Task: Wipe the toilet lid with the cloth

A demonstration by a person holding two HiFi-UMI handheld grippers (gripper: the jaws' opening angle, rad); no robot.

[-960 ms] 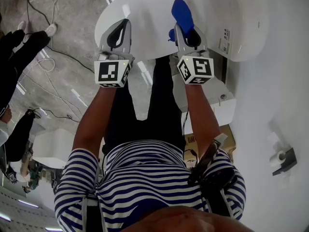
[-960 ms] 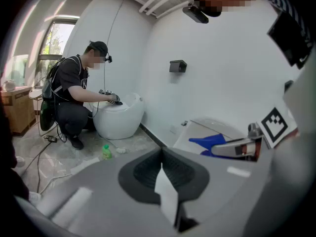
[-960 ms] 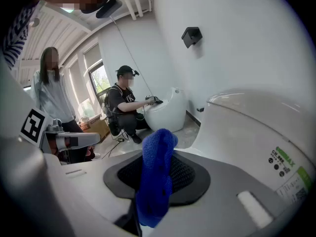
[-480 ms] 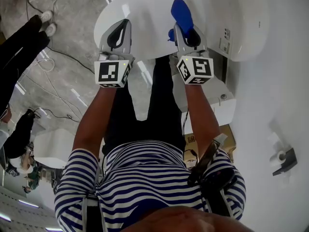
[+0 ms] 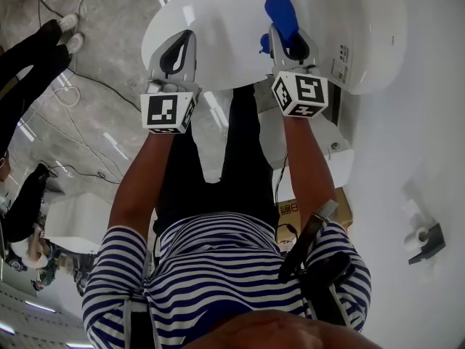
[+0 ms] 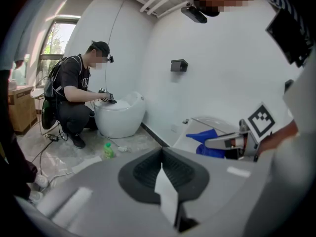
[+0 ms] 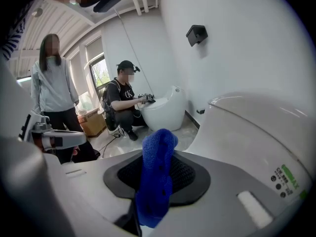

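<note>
R gripper (image 5: 289, 46) clamps blue cloth (image 5: 280, 9) by toilet lid (image 5: 218, 27) right edge; L gripper (image 5: 178, 55) closed, empty. Wiping prob. barely begun, most of lid left.

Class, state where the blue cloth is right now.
The blue cloth sits upper right in the head view, clamped in the right tool over the white toilet lid, to the right of the left tool.

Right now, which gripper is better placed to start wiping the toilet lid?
Right. The right gripper is shut on the blue knitted cloth and sits over the glossy white toilet lid. The left gripper is shut and empty.
</note>
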